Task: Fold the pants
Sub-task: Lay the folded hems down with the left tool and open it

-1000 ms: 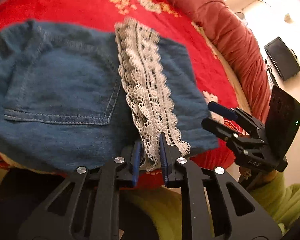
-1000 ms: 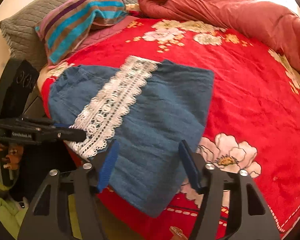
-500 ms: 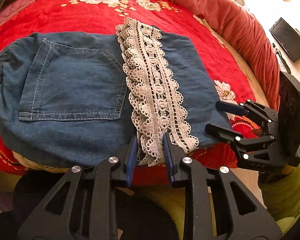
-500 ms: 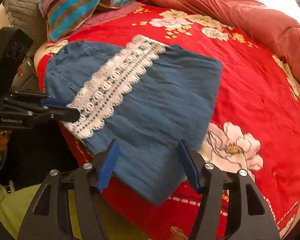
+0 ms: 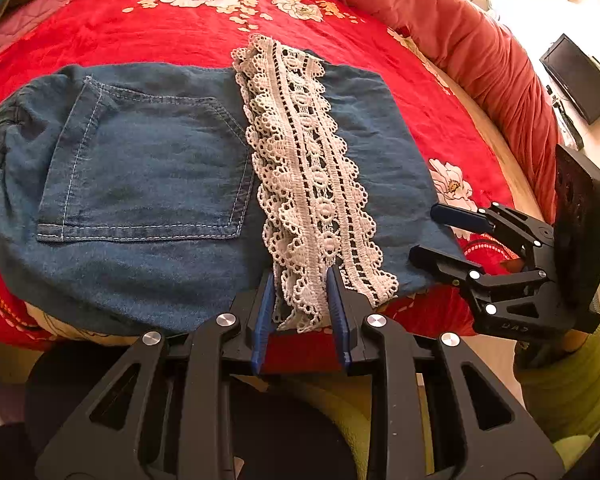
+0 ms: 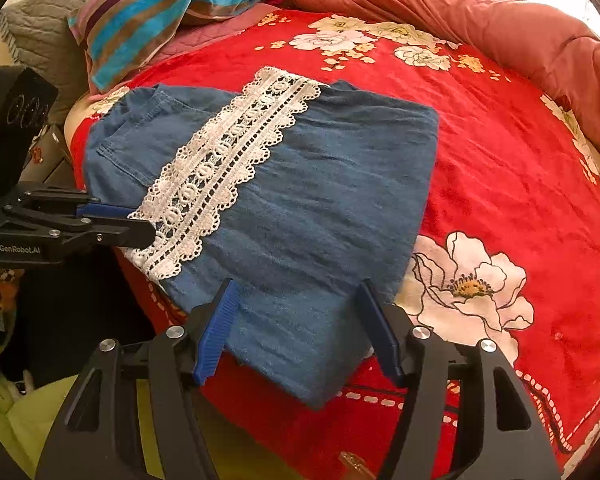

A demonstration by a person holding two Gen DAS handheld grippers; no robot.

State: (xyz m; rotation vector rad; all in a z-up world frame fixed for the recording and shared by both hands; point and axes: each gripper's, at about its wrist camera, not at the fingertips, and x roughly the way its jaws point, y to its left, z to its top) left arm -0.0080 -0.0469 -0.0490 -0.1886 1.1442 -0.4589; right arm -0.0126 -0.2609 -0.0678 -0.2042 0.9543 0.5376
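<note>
Blue-padded fingers of the left gripper have just spread, releasing the lace trim at the pants' near edge; the right gripper hangs open above their corner. Folded pants now rest flat on the bed, red blanket bare beyond them.
</note>
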